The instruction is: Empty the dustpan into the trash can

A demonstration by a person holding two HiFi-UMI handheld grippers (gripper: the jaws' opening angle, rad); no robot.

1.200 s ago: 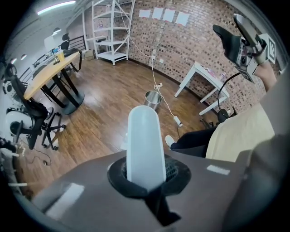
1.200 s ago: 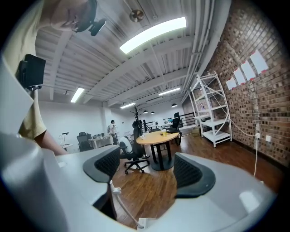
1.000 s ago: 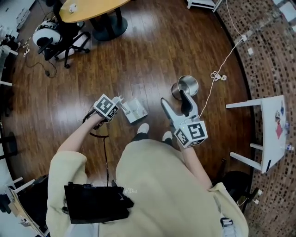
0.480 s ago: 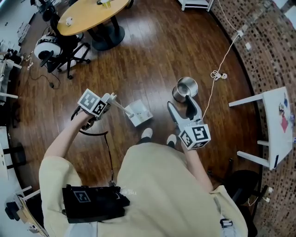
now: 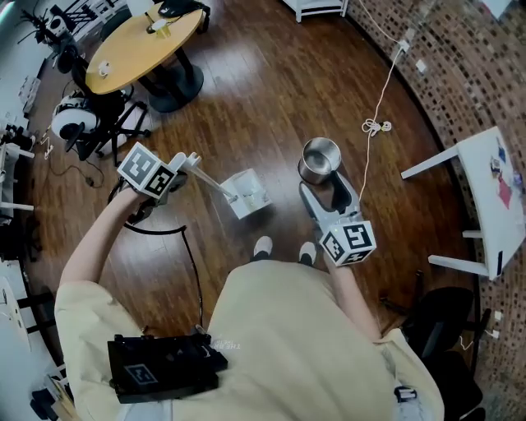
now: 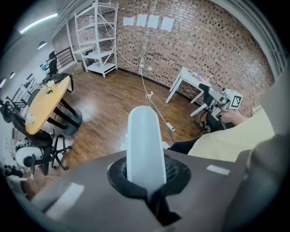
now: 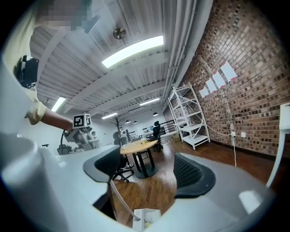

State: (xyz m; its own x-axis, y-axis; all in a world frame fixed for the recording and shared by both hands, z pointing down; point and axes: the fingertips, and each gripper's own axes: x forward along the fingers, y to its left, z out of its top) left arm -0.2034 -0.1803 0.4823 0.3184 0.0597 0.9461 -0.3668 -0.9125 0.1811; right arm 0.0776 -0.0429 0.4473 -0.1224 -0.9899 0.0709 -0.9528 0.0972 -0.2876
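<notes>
Looking down from the head view, the dustpan (image 5: 248,196) is in the middle, its handle running left into the left hand-held gripper (image 5: 187,163). The trash can (image 5: 320,159) stands on the floor (image 5: 271,90) just right of it, directly ahead of the right hand-held gripper (image 5: 326,196). Further back on the left is a big table (image 5: 140,49) with an office chair (image 5: 103,127) beside it. A shelf unit (image 5: 316,8) is at the far back, a small table (image 5: 485,197) is off right by the wall (image 5: 460,66), and a cable (image 5: 376,126) lies between wall and trash can.
</notes>
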